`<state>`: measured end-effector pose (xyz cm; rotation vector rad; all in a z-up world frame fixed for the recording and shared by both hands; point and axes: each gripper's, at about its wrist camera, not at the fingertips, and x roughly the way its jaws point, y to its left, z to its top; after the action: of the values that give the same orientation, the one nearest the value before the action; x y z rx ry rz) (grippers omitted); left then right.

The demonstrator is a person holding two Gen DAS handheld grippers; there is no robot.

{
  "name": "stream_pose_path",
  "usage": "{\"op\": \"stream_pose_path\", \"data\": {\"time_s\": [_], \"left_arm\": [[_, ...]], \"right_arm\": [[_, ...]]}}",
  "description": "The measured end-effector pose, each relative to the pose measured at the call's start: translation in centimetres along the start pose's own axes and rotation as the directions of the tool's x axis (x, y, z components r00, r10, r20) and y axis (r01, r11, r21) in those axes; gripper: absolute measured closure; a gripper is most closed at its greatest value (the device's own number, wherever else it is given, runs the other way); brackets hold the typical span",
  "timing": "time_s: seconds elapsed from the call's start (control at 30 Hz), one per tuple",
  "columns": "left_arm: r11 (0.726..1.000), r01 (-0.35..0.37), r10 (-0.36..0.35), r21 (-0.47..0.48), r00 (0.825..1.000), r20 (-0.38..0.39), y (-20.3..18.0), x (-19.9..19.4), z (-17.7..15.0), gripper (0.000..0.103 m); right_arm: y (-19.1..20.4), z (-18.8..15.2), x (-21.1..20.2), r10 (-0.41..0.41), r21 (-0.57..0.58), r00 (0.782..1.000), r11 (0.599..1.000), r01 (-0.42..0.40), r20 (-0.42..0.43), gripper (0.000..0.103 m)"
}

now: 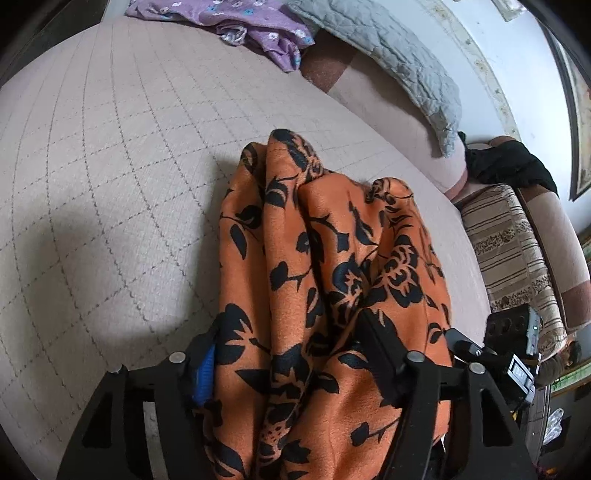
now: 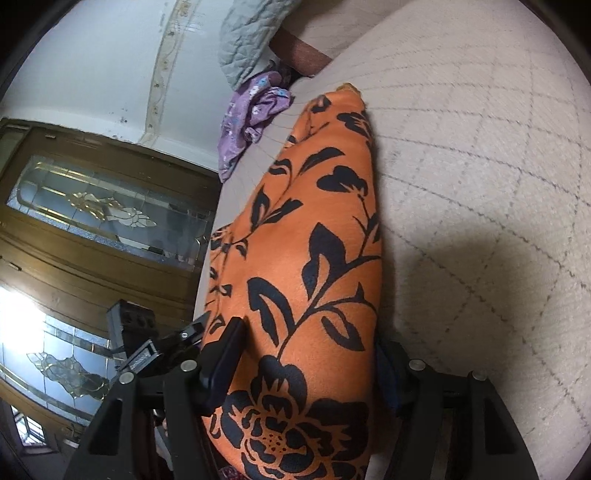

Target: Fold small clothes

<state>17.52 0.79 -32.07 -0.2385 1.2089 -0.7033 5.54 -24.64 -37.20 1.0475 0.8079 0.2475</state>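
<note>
An orange garment with black flowers (image 1: 332, 280) hangs bunched between the fingers of my left gripper (image 1: 295, 347), which is shut on it above the quilted beige bed cover (image 1: 110, 166). The same orange garment (image 2: 314, 258) fills the right wrist view, stretched smooth, with my right gripper (image 2: 306, 354) shut on its near edge. The cloth's far end touches the bed. The other gripper shows at the frame edge in each view, the right gripper (image 1: 517, 354) in the left view and the left gripper (image 2: 147, 343) in the right view.
A purple flowered garment (image 1: 251, 22) lies crumpled at the far edge of the bed, also in the right view (image 2: 251, 118). A grey quilted pillow (image 1: 388, 48) leans on the sofa back. A striped cushion (image 1: 506, 243) and black cloth (image 1: 509, 162) lie right. A wooden glazed door (image 2: 92, 221) stands left.
</note>
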Motion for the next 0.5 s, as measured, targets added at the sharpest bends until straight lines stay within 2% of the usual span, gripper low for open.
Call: {"op": "stream_pose_path", "data": {"time_s": [0.07, 0.17, 0.33, 0.5], "left_arm": [[1.000, 0.005, -0.005, -0.005, 1.000, 0.001, 0.0, 0.0, -0.1, 0.031], [1.000, -0.002, 0.002, 0.011, 1.000, 0.008, -0.3, 0.0, -0.2, 0.031], [0.998, -0.015, 0.013, 0.063, 0.999, 0.036, -1.2, -0.3, -0.4, 0.051], [0.992, -0.065, 0.060, 0.112, 0.997, 0.052, -2.1, -0.1, -0.6, 0.053]], "right_arm": [[0.2, 0.0, 0.1, -0.016, -0.014, 1.000, 1.000, 0.016, -0.006, 0.037], [-0.6, 0.0, 0.4, -0.002, 0.026, 1.000, 1.000, 0.002, -0.008, 0.035], [-0.1, -0.1, 0.7, -0.026, -0.011, 1.000, 1.000, 0.026, 0.006, 0.033], [0.1, -0.6, 0.8, -0.051, -0.048, 0.998, 0.997, 0.052, 0.033, 0.037]]}}
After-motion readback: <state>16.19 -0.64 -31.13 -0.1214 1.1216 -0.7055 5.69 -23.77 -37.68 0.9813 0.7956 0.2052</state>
